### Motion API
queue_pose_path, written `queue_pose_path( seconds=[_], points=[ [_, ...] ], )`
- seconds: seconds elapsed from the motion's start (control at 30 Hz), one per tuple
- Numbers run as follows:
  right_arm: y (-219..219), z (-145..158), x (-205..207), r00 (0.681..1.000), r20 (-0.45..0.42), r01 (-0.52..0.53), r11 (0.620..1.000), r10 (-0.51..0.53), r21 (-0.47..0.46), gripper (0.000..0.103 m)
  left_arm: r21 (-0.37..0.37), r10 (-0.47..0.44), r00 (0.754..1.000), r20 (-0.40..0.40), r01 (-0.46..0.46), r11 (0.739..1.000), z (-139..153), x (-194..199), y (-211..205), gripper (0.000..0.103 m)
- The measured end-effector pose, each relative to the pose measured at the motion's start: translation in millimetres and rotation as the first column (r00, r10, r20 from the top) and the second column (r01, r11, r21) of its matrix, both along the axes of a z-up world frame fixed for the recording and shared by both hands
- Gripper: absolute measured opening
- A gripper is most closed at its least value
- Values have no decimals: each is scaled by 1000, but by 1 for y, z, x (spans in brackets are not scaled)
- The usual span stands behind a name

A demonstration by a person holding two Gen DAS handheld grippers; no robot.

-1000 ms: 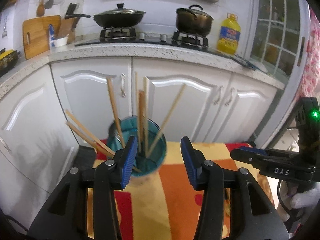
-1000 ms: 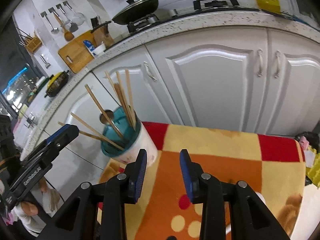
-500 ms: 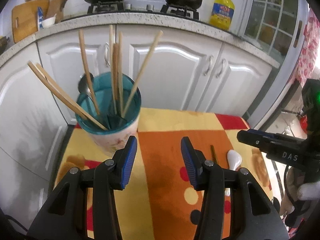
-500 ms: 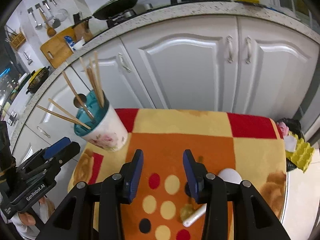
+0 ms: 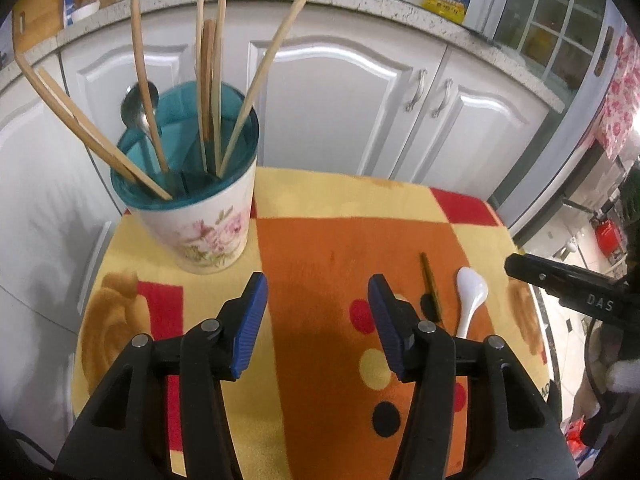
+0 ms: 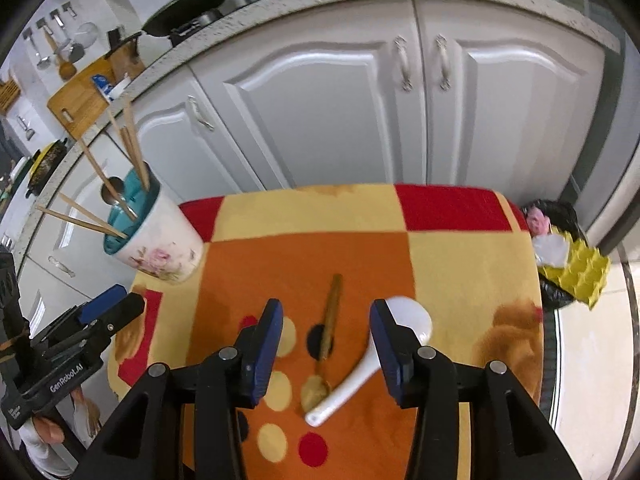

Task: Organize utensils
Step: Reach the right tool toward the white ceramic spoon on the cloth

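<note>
White ceramic spoon (image 6: 374, 360) and wooden spoon (image 6: 326, 334) lie touching on the cloth (image 6: 460, 264); both the left gripper (image 5: 318, 320) and right gripper (image 6: 326, 344) gape wide, holding nothing.

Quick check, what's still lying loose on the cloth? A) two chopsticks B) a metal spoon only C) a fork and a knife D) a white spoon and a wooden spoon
D: the white spoon and the wooden spoon lie side by side on the cloth, outside the cup.
</note>
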State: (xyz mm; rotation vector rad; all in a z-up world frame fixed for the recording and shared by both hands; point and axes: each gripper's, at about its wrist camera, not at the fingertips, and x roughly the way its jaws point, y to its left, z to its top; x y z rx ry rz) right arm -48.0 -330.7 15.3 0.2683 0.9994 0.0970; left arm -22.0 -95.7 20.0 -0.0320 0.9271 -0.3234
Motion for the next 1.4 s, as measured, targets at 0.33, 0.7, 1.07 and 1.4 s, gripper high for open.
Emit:
queue_pose_path(
  seconds=[0.33,0.7,1.07,1.4],
  points=[
    [-11,-22,-8,998,-57,23,1000,-23,3,43,22,-13,1000,-22,14,1000,-14,0,-6,52],
    [-41,-72,-3,982,-166,93,996,-90,10,43,-1,-31,994,-104,31,1000,-37,11,-9,52],
    [-37,-88,25,985,-160,67,998,-67,-2,46,6,-36,989,-146,37,999,-52,20,-14,52],
    [-49,-83,14,994,-98,51,991,-39,122,15,-39,-107,977,-185,101,994,-55,26,-39,52]
  ],
)
